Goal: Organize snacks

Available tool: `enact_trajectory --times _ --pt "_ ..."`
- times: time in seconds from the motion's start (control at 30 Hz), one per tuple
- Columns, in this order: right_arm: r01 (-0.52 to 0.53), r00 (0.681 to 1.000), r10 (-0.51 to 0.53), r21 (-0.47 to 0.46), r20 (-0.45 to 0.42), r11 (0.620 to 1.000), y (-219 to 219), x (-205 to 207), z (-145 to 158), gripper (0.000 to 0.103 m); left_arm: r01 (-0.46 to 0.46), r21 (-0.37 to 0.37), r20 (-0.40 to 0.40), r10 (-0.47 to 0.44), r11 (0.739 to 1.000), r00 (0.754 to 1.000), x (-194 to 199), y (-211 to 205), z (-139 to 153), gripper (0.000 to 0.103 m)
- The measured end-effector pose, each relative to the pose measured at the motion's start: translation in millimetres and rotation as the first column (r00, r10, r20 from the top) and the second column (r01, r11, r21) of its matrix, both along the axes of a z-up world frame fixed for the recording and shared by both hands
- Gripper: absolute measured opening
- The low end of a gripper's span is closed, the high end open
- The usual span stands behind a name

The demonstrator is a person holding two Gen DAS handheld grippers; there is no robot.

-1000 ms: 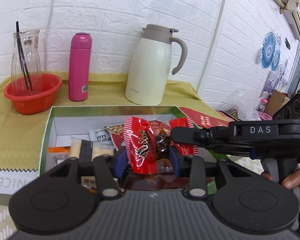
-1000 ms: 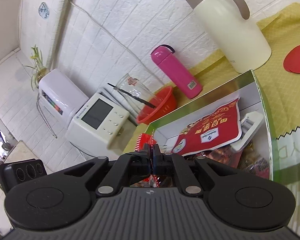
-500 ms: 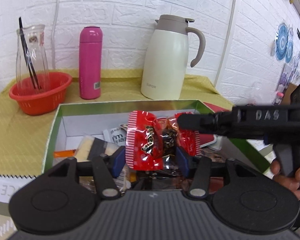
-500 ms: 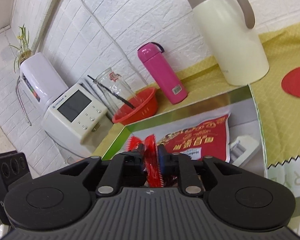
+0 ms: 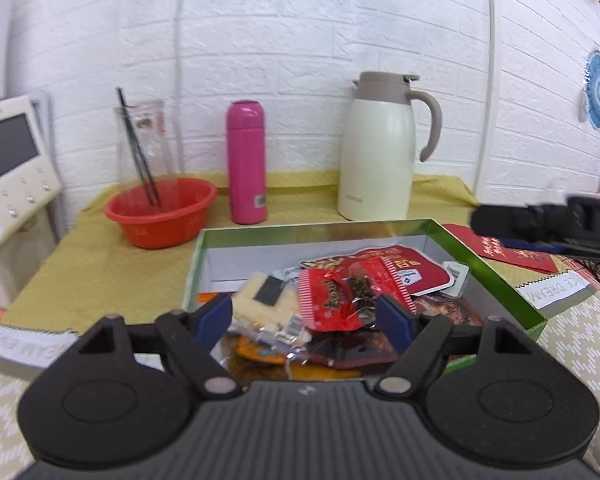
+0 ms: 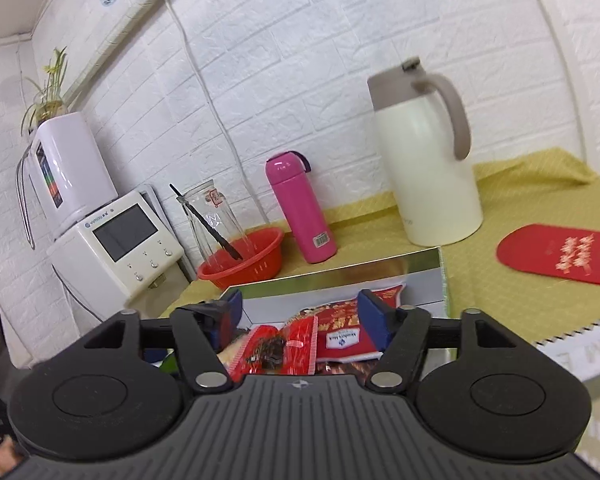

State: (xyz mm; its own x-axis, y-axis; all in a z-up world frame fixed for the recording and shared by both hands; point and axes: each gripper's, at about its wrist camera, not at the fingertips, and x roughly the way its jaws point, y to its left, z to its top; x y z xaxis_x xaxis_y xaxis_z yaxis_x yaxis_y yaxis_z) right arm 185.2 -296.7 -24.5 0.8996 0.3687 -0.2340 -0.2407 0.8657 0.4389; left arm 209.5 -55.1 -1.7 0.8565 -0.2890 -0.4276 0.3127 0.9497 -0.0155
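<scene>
Gaping jaws both sides over snack box [image 5: 496, 268], plant [image 6: 48, 84] in rt view only

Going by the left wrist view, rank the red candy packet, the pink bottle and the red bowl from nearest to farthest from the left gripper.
From the left gripper:
1. Red candy packet, between the open fingers, in the box.
2. Red bowl, left, beyond the box.
3. Pink bottle, centre, slightly farther back.

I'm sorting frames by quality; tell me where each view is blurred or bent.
Left wrist view: fisheye bends the brick wall; slight smear on the glass jar and the other tool at the right edge. Right wrist view: stronger motion smear on the white jug and red envelope; wall lines bow.
</scene>
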Motion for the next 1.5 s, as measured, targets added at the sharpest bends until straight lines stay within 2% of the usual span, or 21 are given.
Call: enact_trajectory --times 0.07,0.13,0.37,0.47,0.57,0.7,0.83,0.97,1.03,1.17,1.3,1.4,1.5 --pt "0.03 1.0 -0.03 -0.031 0.003 0.999 5 -22 1 0.103 -0.039 0.01 0.028 0.038 0.999 0.999 -20 3 4 0.084" --pt "0.054 0.999 -0.054 -0.044 0.003 0.998 11 -43 0 0.103 -0.076 0.014 0.044 0.075 0.997 0.996 -40 7 7 0.103" --pt "0.078 0.992 -0.081 -0.035 -0.094 0.996 28 -102 -14 0.103 -0.132 0.015 0.077 0.13 0.991 0.988 -106 18 12 0.103" --pt "0.08 0.99 -0.084 -0.04 -0.114 0.996 34 -131 -18 0.103 -0.178 0.044 0.087 0.174 0.983 0.981 -132 20 10 0.103" --pt "0.099 0.991 -0.106 -0.076 -0.085 0.992 41 -165 -19 0.103 -0.224 0.071 0.108 0.216 0.972 0.97 -160 22 8 0.103" --pt "0.134 0.989 -0.142 -0.15 -0.043 0.979 51 -203 -16 0.103 -0.252 0.08 0.094 0.244 0.964 0.965 -194 24 9 0.103" --pt "0.197 0.979 -0.202 -0.203 -0.005 0.959 56 -226 -12 0.103 -0.283 0.032 0.138 0.277 0.958 0.951 -236 28 17 0.103" --pt "0.223 0.97 -0.239 -0.208 -0.055 0.952 56 -231 -17 0.103 -0.246 -0.031 0.156 0.248 0.969 0.956 -268 35 19 0.103" --pt "0.231 0.966 -0.25 -0.201 -0.073 0.952 57 -235 -21 0.103 -0.247 -0.055 0.144 0.253 0.967 0.957 -279 38 17 0.103" --pt "0.24 0.961 -0.26 -0.182 -0.09 0.953 61 -245 -27 0.103 -0.305 -0.08 0.112 0.313 0.949 0.943 -287 43 7 0.103" --pt "0.22 0.969 -0.237 -0.187 -0.071 0.957 68 -253 -25 0.103 -0.319 -0.087 0.094 0.326 0.944 0.941 -288 48 -2 0.103" --pt "0.23 0.969 -0.245 -0.23 -0.036 0.945 75 -257 -24 0.103 -0.344 -0.059 0.086 0.348 0.937 0.934 -286 46 -6 0.103" --pt "0.253 0.964 -0.266 -0.261 -0.014 0.932 79 -259 -26 0.103 -0.337 -0.014 0.11 0.337 0.941 0.935 -288 40 -7 0.103"
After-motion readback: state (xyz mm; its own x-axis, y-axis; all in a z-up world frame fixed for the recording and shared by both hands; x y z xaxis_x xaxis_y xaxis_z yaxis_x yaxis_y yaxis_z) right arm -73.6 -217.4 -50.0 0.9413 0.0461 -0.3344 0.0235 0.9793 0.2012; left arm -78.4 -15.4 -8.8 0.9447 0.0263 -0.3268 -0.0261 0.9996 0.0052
